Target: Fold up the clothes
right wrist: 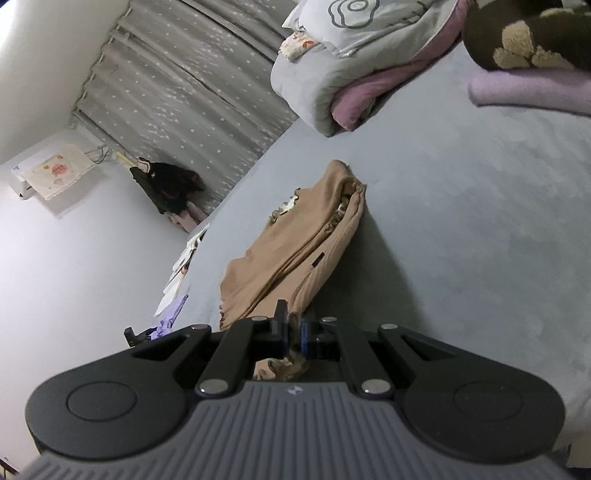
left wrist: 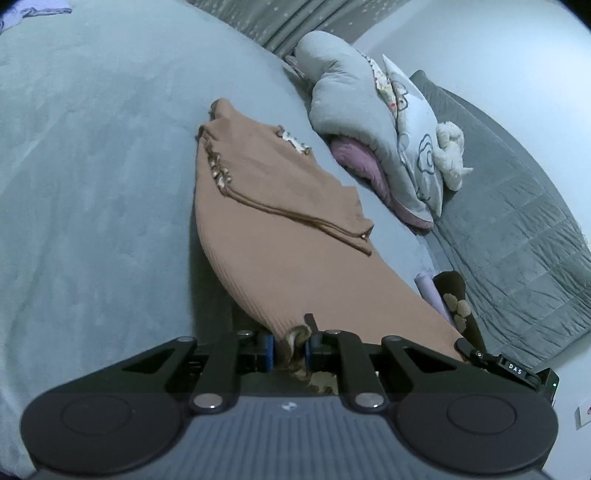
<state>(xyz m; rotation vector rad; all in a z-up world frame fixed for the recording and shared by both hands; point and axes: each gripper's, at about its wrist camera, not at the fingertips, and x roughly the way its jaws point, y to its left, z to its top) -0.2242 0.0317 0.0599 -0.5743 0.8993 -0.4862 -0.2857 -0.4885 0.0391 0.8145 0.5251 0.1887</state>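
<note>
A tan ribbed knit garment [left wrist: 266,229] lies stretched on the grey bed, its sleeve folded across the body, with lace trim at the far collar. My left gripper [left wrist: 290,345] is shut on its near hem corner, lifting it off the bed. In the right wrist view the same garment [right wrist: 295,243] runs away from me, and my right gripper [right wrist: 294,332] is shut on its other hem corner. The right gripper's tip also shows at the left wrist view's lower right [left wrist: 480,354].
The grey bed cover [left wrist: 92,166] spreads wide to the left. A rolled grey and pink quilt [left wrist: 354,122], a flowered pillow and a plush toy [left wrist: 452,155] lie by the headboard. A folded lilac cloth [right wrist: 532,88] and brown garment [right wrist: 524,33] sit nearby. Curtains [right wrist: 192,96] hang behind.
</note>
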